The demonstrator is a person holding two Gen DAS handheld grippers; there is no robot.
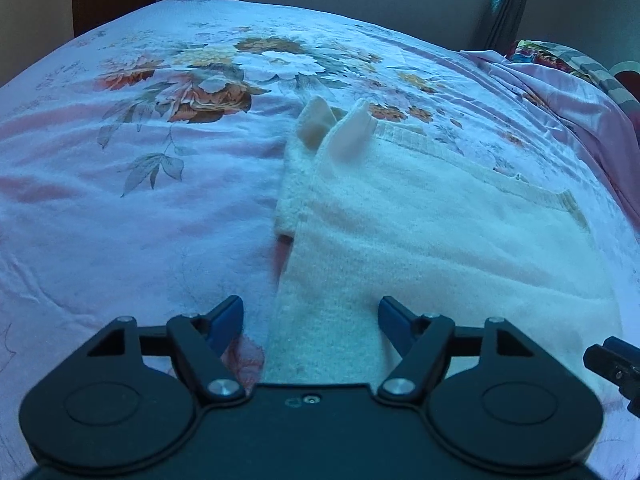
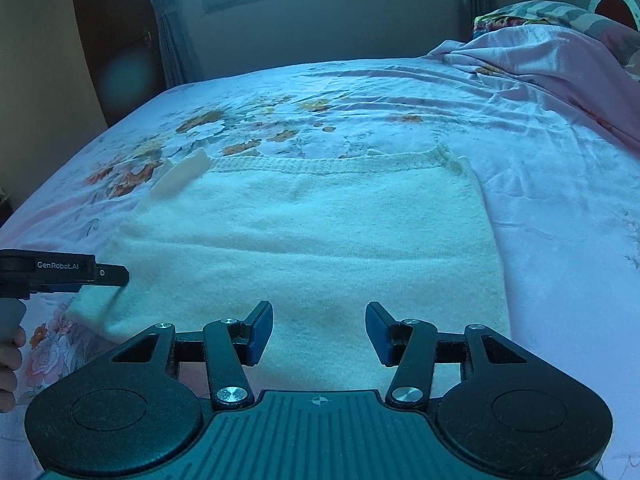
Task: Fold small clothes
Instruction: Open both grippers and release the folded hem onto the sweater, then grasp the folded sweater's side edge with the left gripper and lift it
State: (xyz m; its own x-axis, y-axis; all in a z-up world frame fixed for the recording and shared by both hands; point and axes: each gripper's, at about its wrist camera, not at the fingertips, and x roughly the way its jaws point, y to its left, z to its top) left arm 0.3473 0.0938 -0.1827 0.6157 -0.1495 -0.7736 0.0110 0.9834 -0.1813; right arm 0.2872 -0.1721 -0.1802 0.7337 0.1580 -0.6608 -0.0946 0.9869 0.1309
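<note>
A cream knitted sweater point(image 2: 304, 236) lies flat on the bed point(image 2: 540, 200), roughly midway across the flowered sheet, its ribbed hem toward the far edge under the window. Along its left side a sleeve point(image 1: 296, 176) is folded in, and a stiff white tab point(image 1: 356, 132) stands up near the far left corner of the garment.

The left tool point(image 1: 311, 322) hovers over the near left border of the knit with its jaws apart and nothing pinched between them. The right tool point(image 2: 319, 332) hangs over the near edge of the sweater's body, jaws likewise apart and empty.

The likeliest trouble from here is a poor pinch: the knit is thick and fuzzy, so a tool may catch only the top layer, or snag the sheet beneath, and drag the fold askew. If the two sides are lifted unevenly, the tucked sleeve could slide out.

No container is in view; a rumpled pink quilt point(image 2: 552, 60) is heaped at the bed's far right corner.
</note>
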